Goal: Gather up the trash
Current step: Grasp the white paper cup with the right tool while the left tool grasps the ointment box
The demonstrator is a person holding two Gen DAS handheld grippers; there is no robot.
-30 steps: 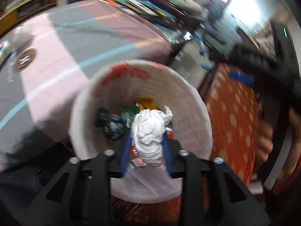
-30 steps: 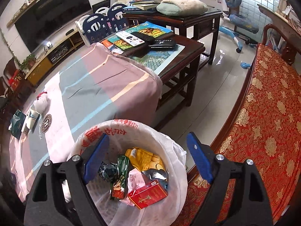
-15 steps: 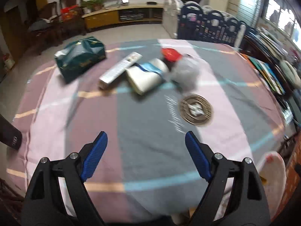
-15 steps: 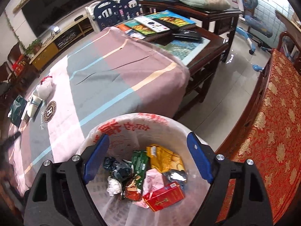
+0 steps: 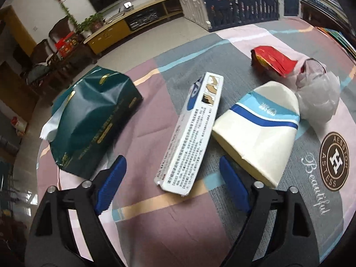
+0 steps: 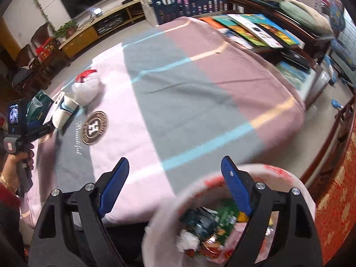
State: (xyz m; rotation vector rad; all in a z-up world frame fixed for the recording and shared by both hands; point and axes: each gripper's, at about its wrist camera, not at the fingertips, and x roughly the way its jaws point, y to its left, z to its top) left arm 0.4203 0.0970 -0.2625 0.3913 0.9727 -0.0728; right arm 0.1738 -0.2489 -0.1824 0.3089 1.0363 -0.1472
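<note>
In the left wrist view, the left gripper (image 5: 171, 179) stands wide apart and empty. 1 second ago it pinched a white crumpled wad over the bin; half a second ago it had already let go and swung to face the cloth-covered surface (image 5: 169, 227). Now it sits much closer to the leftover trash. A long flat white box (image 5: 192, 133) lies at the centre of the frame, its near end between the 2 blue pads. Touching its right side is a cream carton with blue stripes (image 5: 259, 129). A green foil bag (image 5: 93, 120) lies at left, a red wrapper (image 5: 270, 61) at upper right, and a clear crumpled plastic bag (image 5: 319, 98) just beside the carton. The drop looks done, and the white box seems the likely next pick.

In the right wrist view, the right gripper (image 6: 175, 184) is also spread wide and holds nothing. The lined trash bin (image 6: 169, 211) has slid to the lower right of the frame, partly behind the right finger, with wrappers and a white wad (image 6: 188, 241) inside. The left device (image 6: 16, 122) shows at the left edge, near the remaining pile at upper left.
</note>
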